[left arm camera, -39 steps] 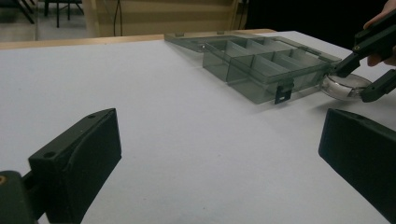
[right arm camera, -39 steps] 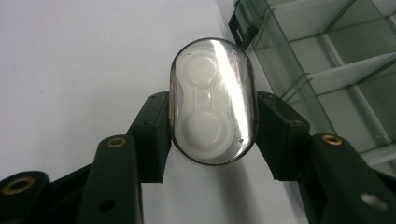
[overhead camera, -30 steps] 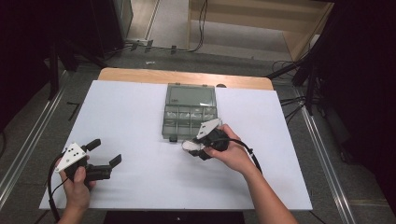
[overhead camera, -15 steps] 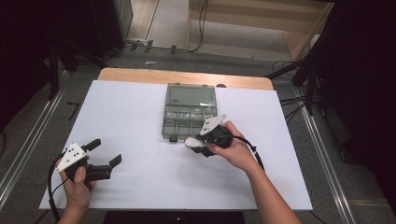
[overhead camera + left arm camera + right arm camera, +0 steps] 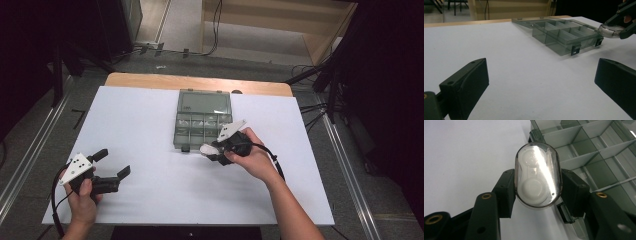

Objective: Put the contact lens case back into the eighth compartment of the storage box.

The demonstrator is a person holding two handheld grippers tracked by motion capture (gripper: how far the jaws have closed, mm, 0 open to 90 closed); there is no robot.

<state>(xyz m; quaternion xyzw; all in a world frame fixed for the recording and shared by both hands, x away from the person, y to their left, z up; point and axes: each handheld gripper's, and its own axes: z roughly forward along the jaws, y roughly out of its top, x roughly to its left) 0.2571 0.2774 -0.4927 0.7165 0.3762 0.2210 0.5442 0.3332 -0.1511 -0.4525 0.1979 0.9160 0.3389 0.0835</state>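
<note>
Fingers of right gripper point(image 5: 537, 195) pinched small clear oval plastic case point(image 5: 537, 175) at its long sides, frame centre, beside grey compartment box point(image 5: 599, 157) | light, rigid, slippery | left gripper point(image 5: 107, 170) spread, idle

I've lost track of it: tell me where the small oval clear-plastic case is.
The oval clear-plastic case is clamped in the right gripper, just off the near right corner of the open grey compartment box.
</note>
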